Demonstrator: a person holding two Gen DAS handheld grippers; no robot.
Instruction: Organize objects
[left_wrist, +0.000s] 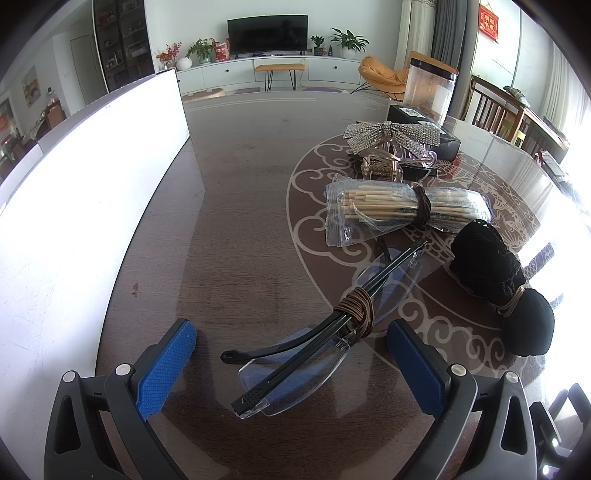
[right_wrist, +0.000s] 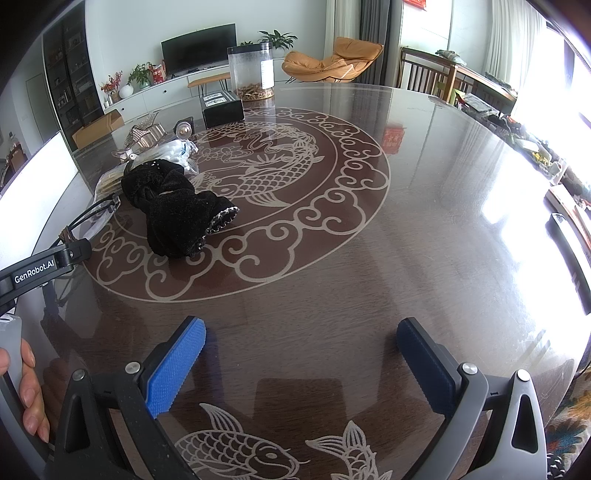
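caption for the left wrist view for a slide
Open left gripper poised around folded rimless glasses on the patterned table.

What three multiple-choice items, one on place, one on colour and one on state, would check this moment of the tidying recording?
1. Where do the folded rimless glasses lie?
A. Between the open fingers of the left gripper
B. Inside the clear jar
C. On the orange chair

2. What colour is the cord wound around the glasses?
A. Red
B. Brown
C. White

3. How does the right gripper stand?
A. Shut on the black cloth bundle
B. Shut on the glasses
C. Open and holding nothing

Answers:
1 A, the left wrist view shows the glasses on the table between the two blue pads.
2 B, the cord is brown.
3 C, only bare table shows between its pads, and the black cloth bundle lies farther off.
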